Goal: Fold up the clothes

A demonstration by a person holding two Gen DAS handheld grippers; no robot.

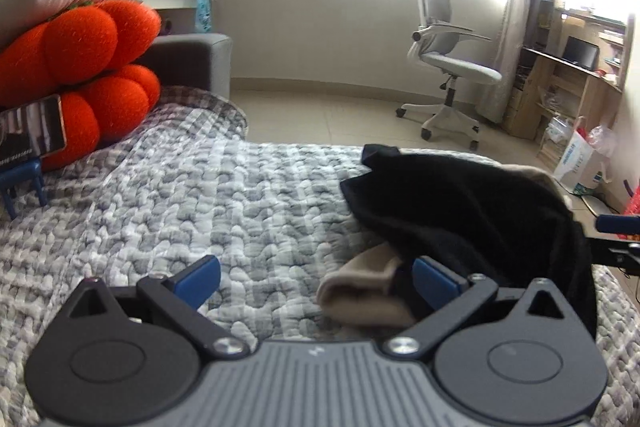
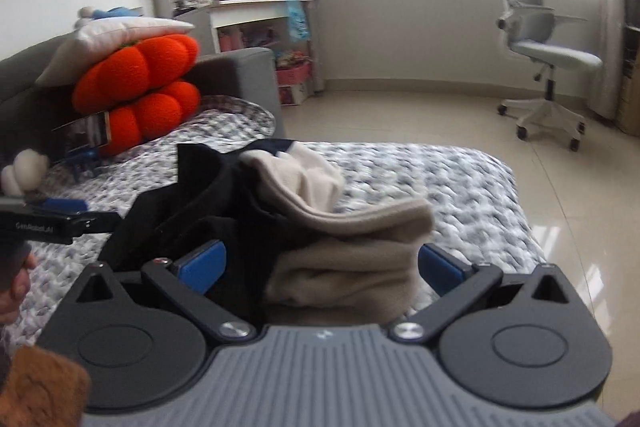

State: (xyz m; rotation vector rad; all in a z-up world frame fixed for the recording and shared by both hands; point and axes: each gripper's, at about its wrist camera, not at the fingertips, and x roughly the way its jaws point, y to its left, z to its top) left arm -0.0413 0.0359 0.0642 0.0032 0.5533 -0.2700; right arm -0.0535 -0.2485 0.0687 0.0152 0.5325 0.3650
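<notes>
Left wrist view: the left gripper [image 1: 316, 277] is spread wide over the grey quilted bed cover [image 1: 180, 195], and a rolled beige cuff [image 1: 360, 297] lies between its blue pads, nearer the right one, nothing pinched. Right wrist view: the right gripper [image 2: 322, 265] also gapes open, the crumpled garment [image 2: 320, 211] heaped between its fingers. It's bunched and unfolded, black cloth on the left, beige folds stacked on the right.

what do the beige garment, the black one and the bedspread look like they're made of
Beige garment: soft knit or fleece, judging by its thick matte folds. Black garment: matte fabric, too dark to see its weave. Bedspread: puckered grey-white quilted cloth, likely cotton.
</notes>
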